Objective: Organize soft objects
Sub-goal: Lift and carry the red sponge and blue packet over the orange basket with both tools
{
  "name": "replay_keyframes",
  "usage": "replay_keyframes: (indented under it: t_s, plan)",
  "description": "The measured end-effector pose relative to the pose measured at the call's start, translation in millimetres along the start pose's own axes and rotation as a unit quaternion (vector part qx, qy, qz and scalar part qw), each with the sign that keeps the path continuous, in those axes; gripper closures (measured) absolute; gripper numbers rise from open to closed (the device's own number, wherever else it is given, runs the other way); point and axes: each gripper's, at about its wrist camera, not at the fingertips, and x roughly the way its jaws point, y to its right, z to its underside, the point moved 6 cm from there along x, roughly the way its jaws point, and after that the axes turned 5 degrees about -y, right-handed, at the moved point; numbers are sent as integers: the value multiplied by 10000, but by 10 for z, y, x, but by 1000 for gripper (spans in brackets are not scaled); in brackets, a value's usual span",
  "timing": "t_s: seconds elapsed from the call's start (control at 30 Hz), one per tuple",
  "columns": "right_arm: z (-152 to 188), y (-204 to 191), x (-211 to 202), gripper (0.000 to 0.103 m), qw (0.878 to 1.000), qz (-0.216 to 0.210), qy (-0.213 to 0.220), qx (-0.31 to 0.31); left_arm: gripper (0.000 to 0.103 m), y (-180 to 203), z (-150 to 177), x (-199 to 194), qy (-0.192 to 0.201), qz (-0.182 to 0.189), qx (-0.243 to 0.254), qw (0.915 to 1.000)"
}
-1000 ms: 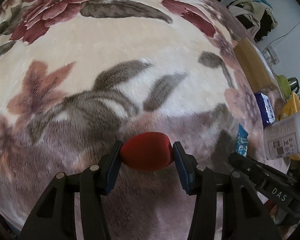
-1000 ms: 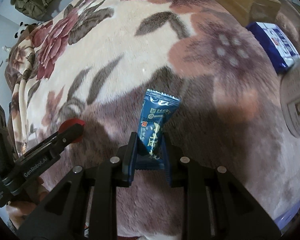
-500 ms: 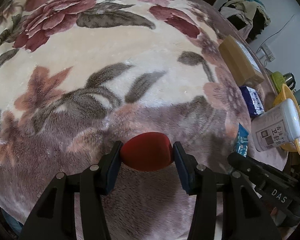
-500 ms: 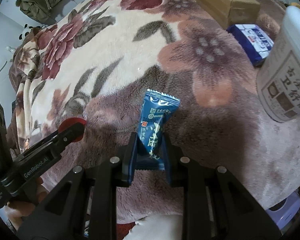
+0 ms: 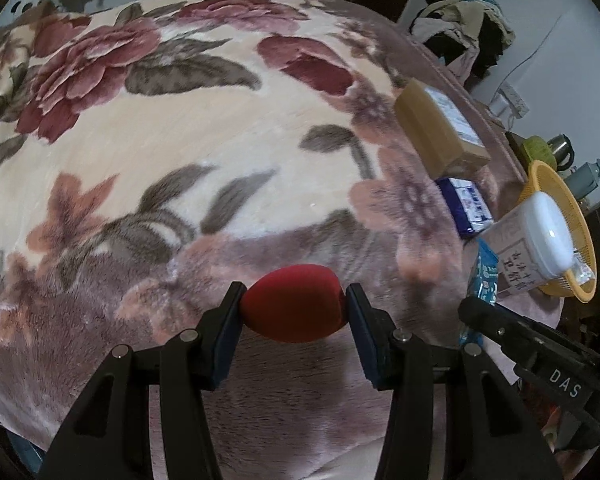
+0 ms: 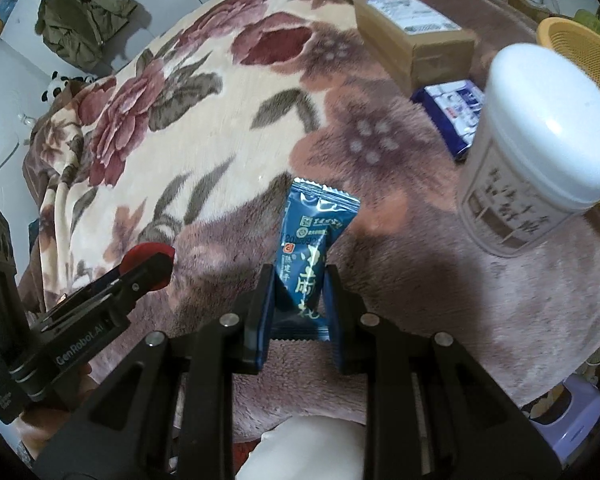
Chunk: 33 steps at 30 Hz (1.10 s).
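Both hand-held grippers now sit higher above the floral blanket point(image 5: 204, 128) than a second ago, bringing a white canister point(image 6: 540, 152) and orange basket point(image 5: 576, 216) into view. The left hand-held gripper point(image 5: 294, 306) stays clamped on a smooth, egg-shaped red sponge point(image 5: 294, 302). The right hand-held gripper point(image 6: 298, 300) pinches an upright dark-blue candy packet point(image 6: 312, 240) with crimped ends, clear of the blanket.

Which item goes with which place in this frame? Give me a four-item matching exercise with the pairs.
Items:
1. red sponge
2. blue sachet
3. cardboard box
4. white-lidded tub

Places:
A. lying at the blanket's far side
B. pinched in the right claw
C. standing in front of the yellow basket
D. squeezed in the left claw

Pairs: 1-D, 2-B, 3-A, 4-C
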Motion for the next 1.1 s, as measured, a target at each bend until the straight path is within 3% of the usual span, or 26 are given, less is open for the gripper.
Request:
replay_keyframes:
  t_s: [1.1]
  plan:
    - [-414,722,-1088,79,9944,270,936,405,51,1517,-393,-337,325,454,1035,9931]
